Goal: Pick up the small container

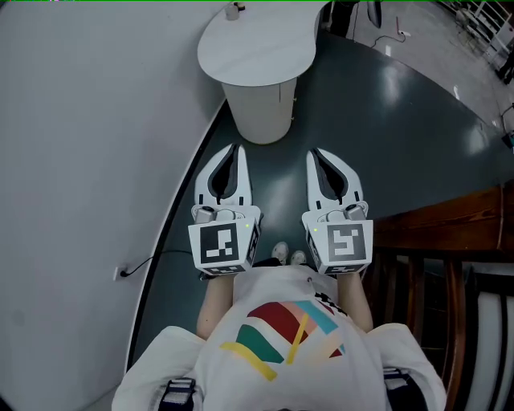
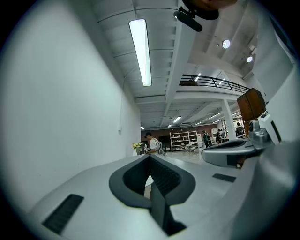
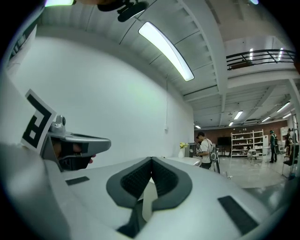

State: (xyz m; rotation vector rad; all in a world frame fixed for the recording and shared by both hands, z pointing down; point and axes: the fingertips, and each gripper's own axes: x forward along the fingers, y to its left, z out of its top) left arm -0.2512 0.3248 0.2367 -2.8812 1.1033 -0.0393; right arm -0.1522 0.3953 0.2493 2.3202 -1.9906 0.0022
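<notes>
The biggest thing is the white wall (image 1: 80,120), which runs along the outer side of the left claw (image 1: 235,148). The dark floor (image 1: 385,120) lies under both claws and spreads out past the right claw (image 1: 315,152). A brown wooden table (image 1: 450,217) sits out to the side of the right claw. Straight ahead of both claw tips stands a round white table (image 1: 257,48) on one fat leg. The two claws are held level, side by side and a little apart, and both point at that table. Each claw is pinched tight with its tips touching, and there is nothing in either one. The small container (image 1: 234,10) looks like the tiny thing at the far edge of the table top, well ahead of the claws and a bit nearer the left claw's line. It is too small to tell its shape. The job has not really begun, because no claw is near it yet. I think a few things could go wrong. If a claw gets there while pinched tight, its tips would poke the container and not grab it. It sits near the edge, so a poke could knock it off the far side. It is tiny too, so a crooked squeeze could make it pop out.
</notes>
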